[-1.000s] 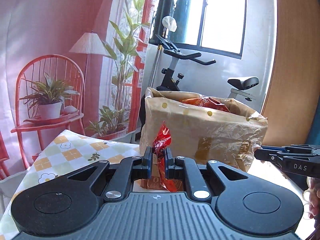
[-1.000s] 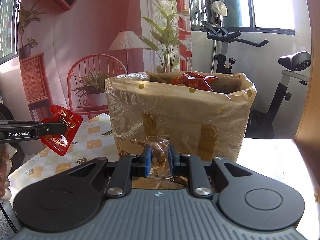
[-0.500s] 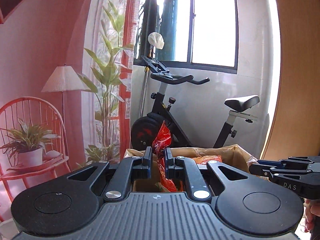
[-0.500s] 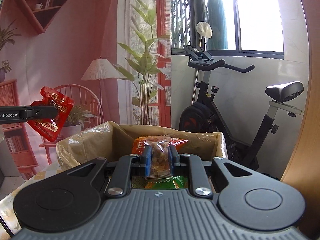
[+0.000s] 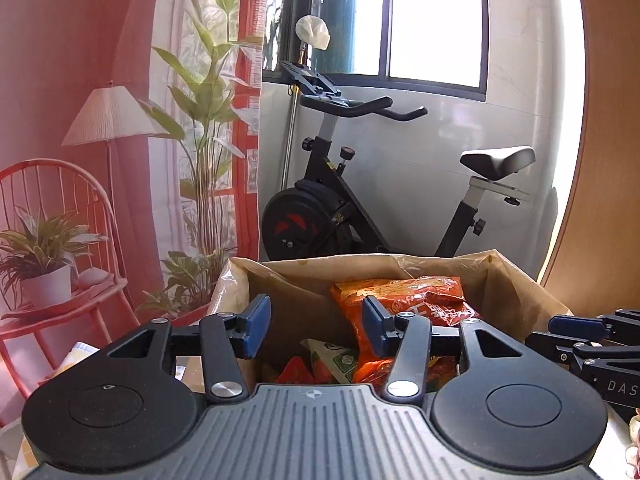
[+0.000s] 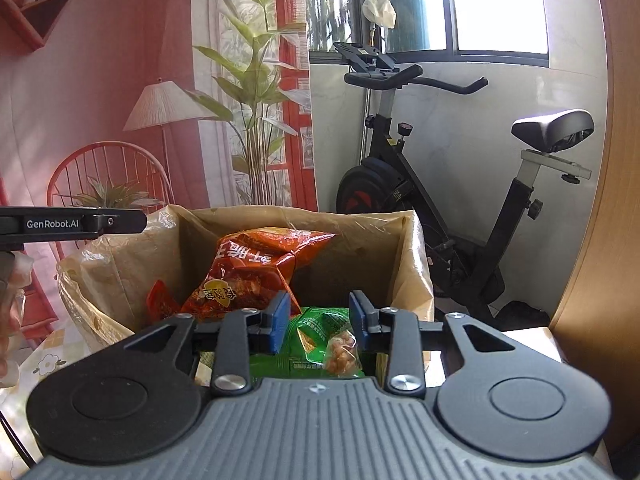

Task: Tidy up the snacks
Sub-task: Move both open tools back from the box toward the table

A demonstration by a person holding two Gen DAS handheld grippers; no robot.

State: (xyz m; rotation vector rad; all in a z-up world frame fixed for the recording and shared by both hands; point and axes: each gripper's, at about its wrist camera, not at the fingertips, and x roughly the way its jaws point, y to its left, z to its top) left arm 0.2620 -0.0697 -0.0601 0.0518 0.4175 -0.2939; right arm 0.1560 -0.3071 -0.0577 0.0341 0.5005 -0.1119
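A cardboard box [image 5: 360,261] [image 6: 296,211] lined with crinkled wrap holds an orange snack bag [image 5: 400,300] [image 6: 256,268] and a green bag [image 6: 320,328]. My left gripper [image 5: 316,330] hangs over the box with its jaws opening and nothing between them. A small red packet [image 5: 294,370] [image 6: 160,306] lies in the box below it. My right gripper [image 6: 319,322] is also over the box, its jaws opening. A clear nut packet [image 6: 340,352] lies loose on the green bag just under them, free of the pads. Each gripper shows in the other's view: the right gripper [image 5: 580,332], the left gripper [image 6: 80,222].
An exercise bike [image 5: 360,208] [image 6: 440,208] stands right behind the box. A wooden panel [image 6: 600,240] rises at the right. The box stands on a table with a checked flower cloth [image 6: 44,360]. A printed backdrop [image 5: 80,160] with a chair and plants fills the left.
Both grippers rose and moved forward over the box, then opened. The red packet left the left jaws and the clear nut packet left the right jaws; both now lie in the box.
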